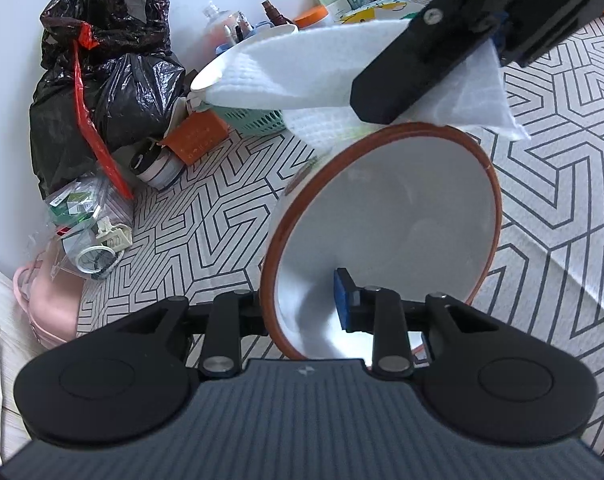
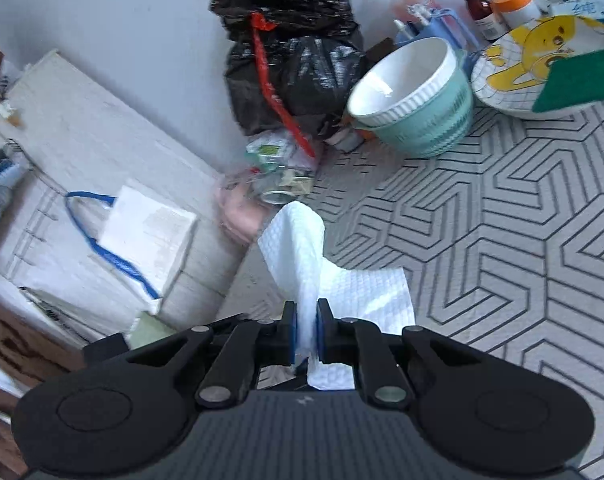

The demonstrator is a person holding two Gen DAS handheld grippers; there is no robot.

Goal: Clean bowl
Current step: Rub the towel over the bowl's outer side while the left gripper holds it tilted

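Both grippers' fingers point(image 1: 344, 300) point(image 2: 287, 332) clamped.

Two fisheye views, each from a camera mounted on a handheld gripper and looking forward along its fingers.

The left wrist view sits very close to a tilted white bowl with a reddish-brown rim point(image 1: 386, 240), facing down and forward over a white mat with grey geometric lines point(image 1: 562, 184) toward a white wall.

The right wrist view looks from higher, down across the same mat point(image 2: 502, 240).

Both share the black plastic rubbish bag with red ties point(image 1: 97, 92) point(image 2: 289, 52) and the white ribbed bowl point(image 1: 237, 64) point(image 2: 402, 80).
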